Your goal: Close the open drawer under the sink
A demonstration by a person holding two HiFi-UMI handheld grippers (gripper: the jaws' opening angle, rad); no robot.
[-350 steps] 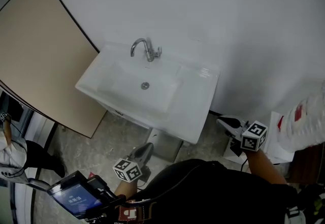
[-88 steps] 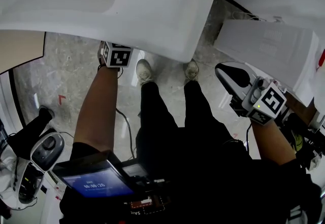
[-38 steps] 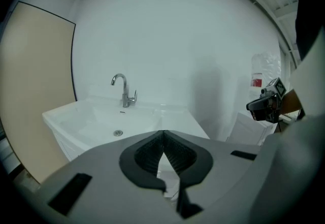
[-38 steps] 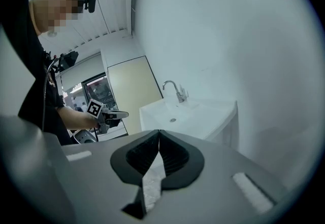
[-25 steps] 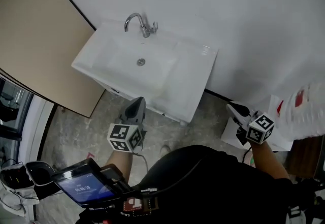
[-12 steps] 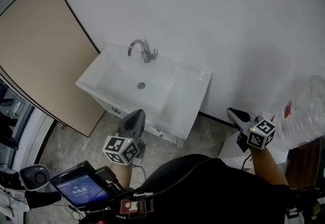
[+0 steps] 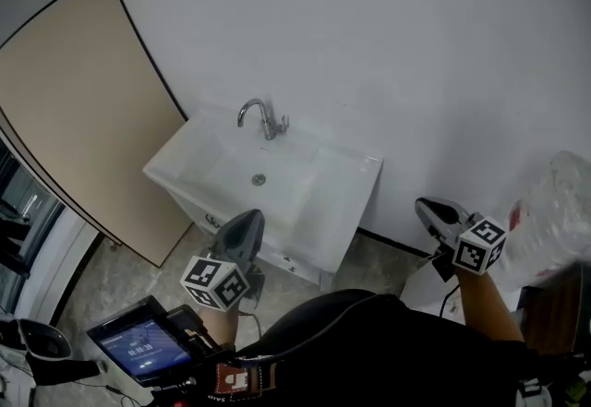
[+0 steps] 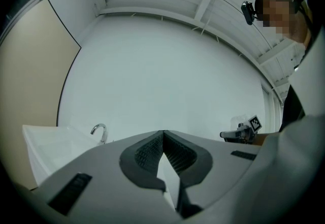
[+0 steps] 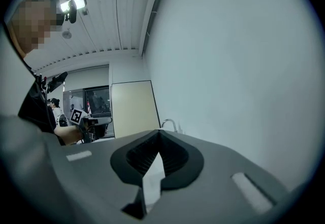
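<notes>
Me: left gripper (image 7: 244, 226) jaws pressed together, empty | right gripper (image 7: 438, 210) likewise, empty | drawer (image 7: 286, 260) under sink (image 7: 337, 179): front seems flush with the cabinet, though seen steeply from above | task: closed, I judge, nothing left.

There is one sink (image 7: 309, 193), with one tap (image 7: 263, 117) and one drain hole (image 7: 259, 179). I count one beige panel (image 7: 83, 119), one screen (image 7: 138, 348) and one plastic bag (image 7: 554, 211). There are two grippers, the left hand-held gripper (image 7: 251, 216) and the right hand-held gripper (image 7: 428, 206), and two marker cubes (image 7: 215, 282) (image 7: 482, 245).
</notes>
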